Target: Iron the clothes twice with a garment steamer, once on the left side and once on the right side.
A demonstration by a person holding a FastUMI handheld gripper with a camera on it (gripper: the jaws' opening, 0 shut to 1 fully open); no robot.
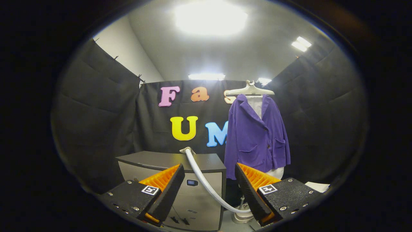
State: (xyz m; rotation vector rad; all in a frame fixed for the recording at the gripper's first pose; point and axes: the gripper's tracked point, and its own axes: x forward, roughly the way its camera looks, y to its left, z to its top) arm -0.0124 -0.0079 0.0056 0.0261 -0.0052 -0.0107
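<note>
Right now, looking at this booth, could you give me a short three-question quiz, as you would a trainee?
1. True or false: the tool is gripping the hose.
2. The purple jacket hangs on what? A) a wall hook B) a hanger C) a chair
3. Fill in: the hose rises from the top of the grey ____.

Key
1. False. The fingers stand open and press on nothing; the hose runs beyond the gap between them.
2. B, a pale hanger, with a white shirt under the jacket.
3. Cabinet, standing beside the jacket, beyond the fingers.
</note>
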